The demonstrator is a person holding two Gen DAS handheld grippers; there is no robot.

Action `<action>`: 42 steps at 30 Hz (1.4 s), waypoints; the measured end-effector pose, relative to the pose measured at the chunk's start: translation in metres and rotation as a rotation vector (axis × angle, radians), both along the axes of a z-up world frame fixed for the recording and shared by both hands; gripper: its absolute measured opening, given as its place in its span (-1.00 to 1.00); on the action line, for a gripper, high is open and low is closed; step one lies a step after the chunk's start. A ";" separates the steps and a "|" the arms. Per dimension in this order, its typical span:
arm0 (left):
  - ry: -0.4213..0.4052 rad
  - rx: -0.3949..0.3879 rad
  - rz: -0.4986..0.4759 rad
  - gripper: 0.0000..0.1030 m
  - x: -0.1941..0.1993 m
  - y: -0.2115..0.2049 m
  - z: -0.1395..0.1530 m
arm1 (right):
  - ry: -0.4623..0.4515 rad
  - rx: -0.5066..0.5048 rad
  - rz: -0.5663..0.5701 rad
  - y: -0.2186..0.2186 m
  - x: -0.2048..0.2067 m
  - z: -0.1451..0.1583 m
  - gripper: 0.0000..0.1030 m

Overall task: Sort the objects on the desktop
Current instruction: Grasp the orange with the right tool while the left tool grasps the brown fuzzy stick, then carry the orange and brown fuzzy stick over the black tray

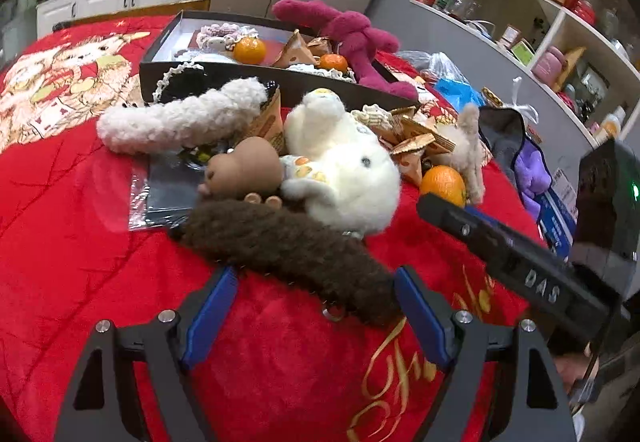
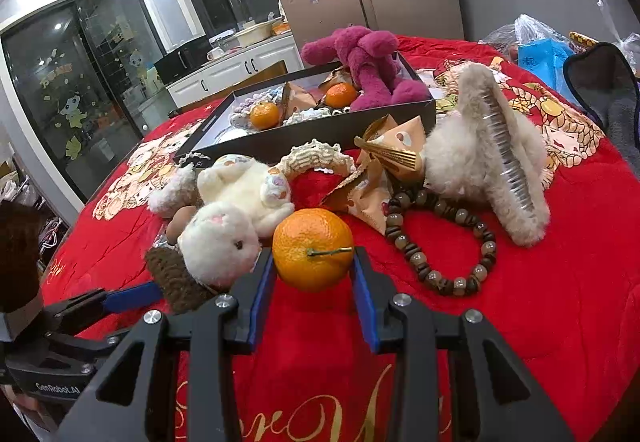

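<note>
Right claw (image 2: 313,270) grips tangerine (image 2: 313,248) (stem forward)

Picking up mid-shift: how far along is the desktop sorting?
Partly done. The black box already holds two oranges, the magenta plush and small items. In hand: the right gripper clamps an orange; the left gripper is open around the brown fuzzy clip. Left: white plush, bead bracelet, beige clip, wrapped snacks.

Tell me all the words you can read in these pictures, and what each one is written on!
"DAS": on the right gripper's black finger, seen in the left wrist view.
"GenRobot.AI": on the left gripper's black body, seen in the right wrist view.
Gold curly writing on the red blanket: cut off, unreadable.
Blue bag characters, window stickers, shelf labels: too small or blurred.
</note>
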State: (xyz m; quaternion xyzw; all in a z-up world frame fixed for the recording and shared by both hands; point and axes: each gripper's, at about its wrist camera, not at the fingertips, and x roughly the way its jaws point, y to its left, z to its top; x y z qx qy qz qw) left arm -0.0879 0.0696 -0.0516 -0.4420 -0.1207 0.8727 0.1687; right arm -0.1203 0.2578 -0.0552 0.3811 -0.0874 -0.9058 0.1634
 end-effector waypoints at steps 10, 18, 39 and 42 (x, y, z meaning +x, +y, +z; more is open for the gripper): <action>0.054 -0.355 -0.021 0.71 0.001 0.050 -0.010 | -0.007 -0.008 0.012 0.000 -0.001 -0.002 -0.25; 0.081 -0.305 0.008 -0.03 0.014 0.020 -0.005 | 0.021 0.008 0.023 -0.005 0.004 0.002 -0.25; 0.209 -0.284 0.186 -0.40 0.034 -0.027 0.030 | 0.075 0.003 0.033 -0.007 0.014 0.009 -0.25; 0.226 -0.279 0.176 -0.40 0.036 -0.027 0.033 | 0.084 -0.001 0.034 -0.006 0.016 0.010 -0.25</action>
